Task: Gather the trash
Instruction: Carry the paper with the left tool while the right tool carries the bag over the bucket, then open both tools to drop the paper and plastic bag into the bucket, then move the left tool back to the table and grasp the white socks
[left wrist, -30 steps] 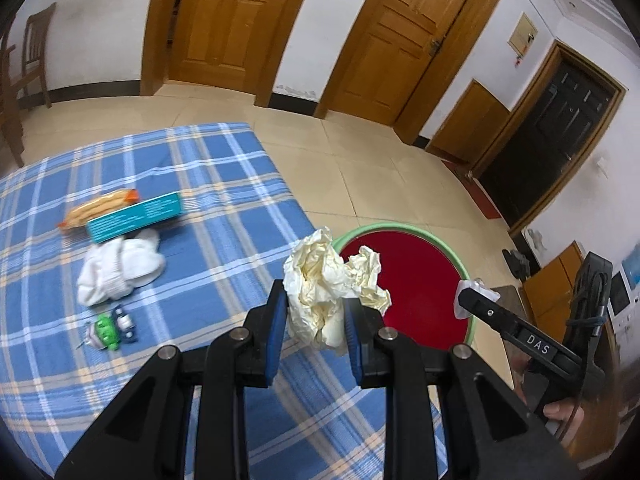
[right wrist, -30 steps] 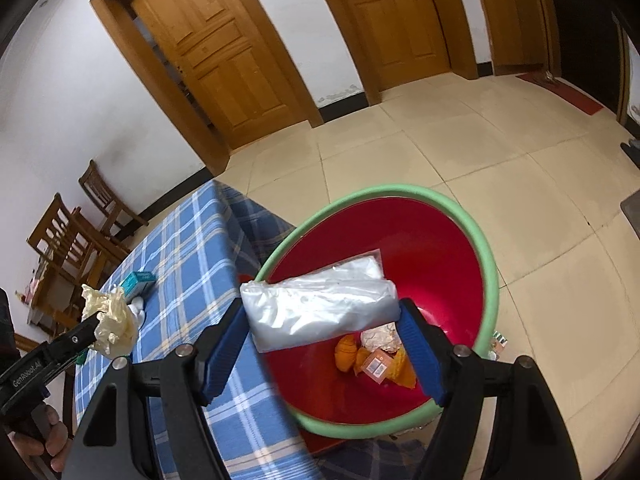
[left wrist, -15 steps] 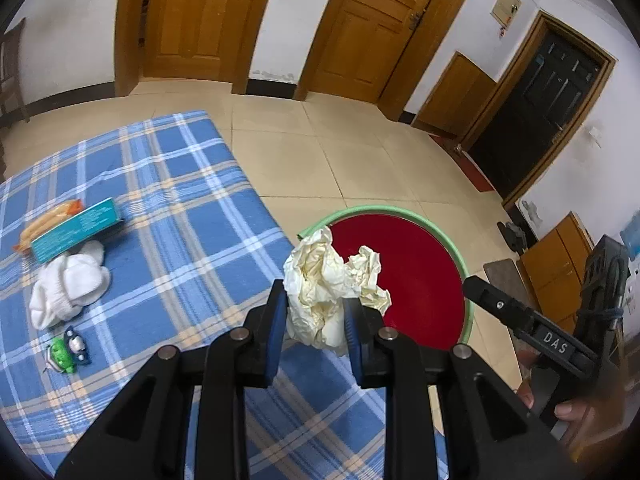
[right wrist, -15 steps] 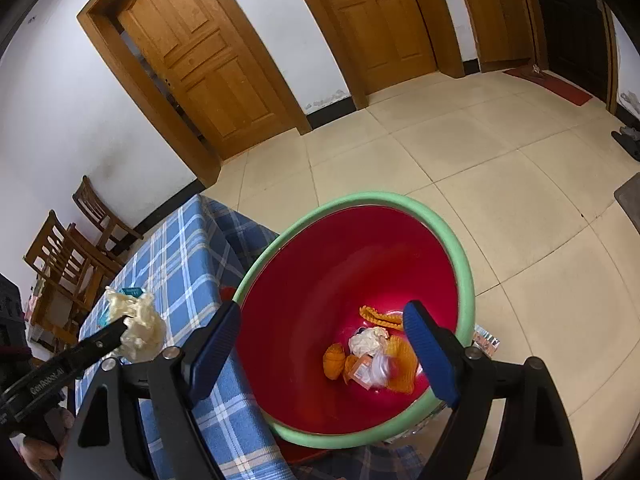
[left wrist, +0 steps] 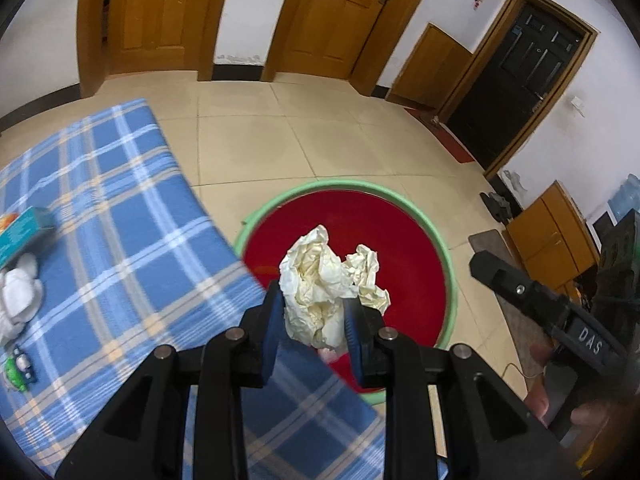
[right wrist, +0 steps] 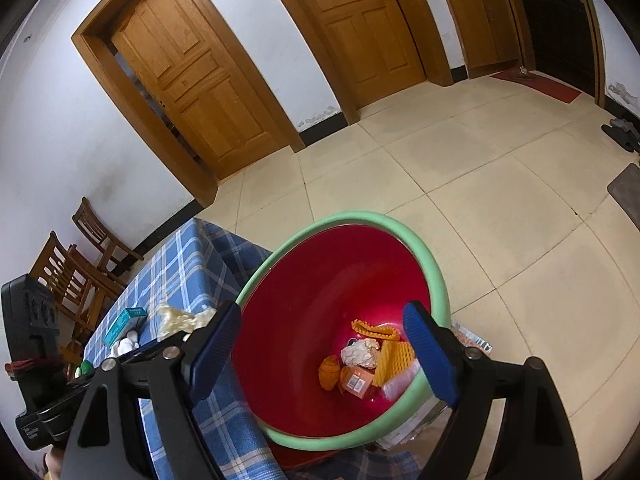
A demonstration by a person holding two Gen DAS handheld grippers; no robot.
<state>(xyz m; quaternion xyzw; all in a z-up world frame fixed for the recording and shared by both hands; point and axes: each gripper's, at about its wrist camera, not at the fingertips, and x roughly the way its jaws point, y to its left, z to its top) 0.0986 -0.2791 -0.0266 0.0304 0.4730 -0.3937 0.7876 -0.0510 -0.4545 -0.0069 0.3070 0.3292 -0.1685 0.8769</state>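
Paper wad sits clamped in your left gripper above the bin; your right gripper, jaws just opened wide, hangs empty over it.

White walls; two brown panelled wooden doors far side; black door far right; beige tiled floor; wooden chairs far left; low wooden cabinet right.
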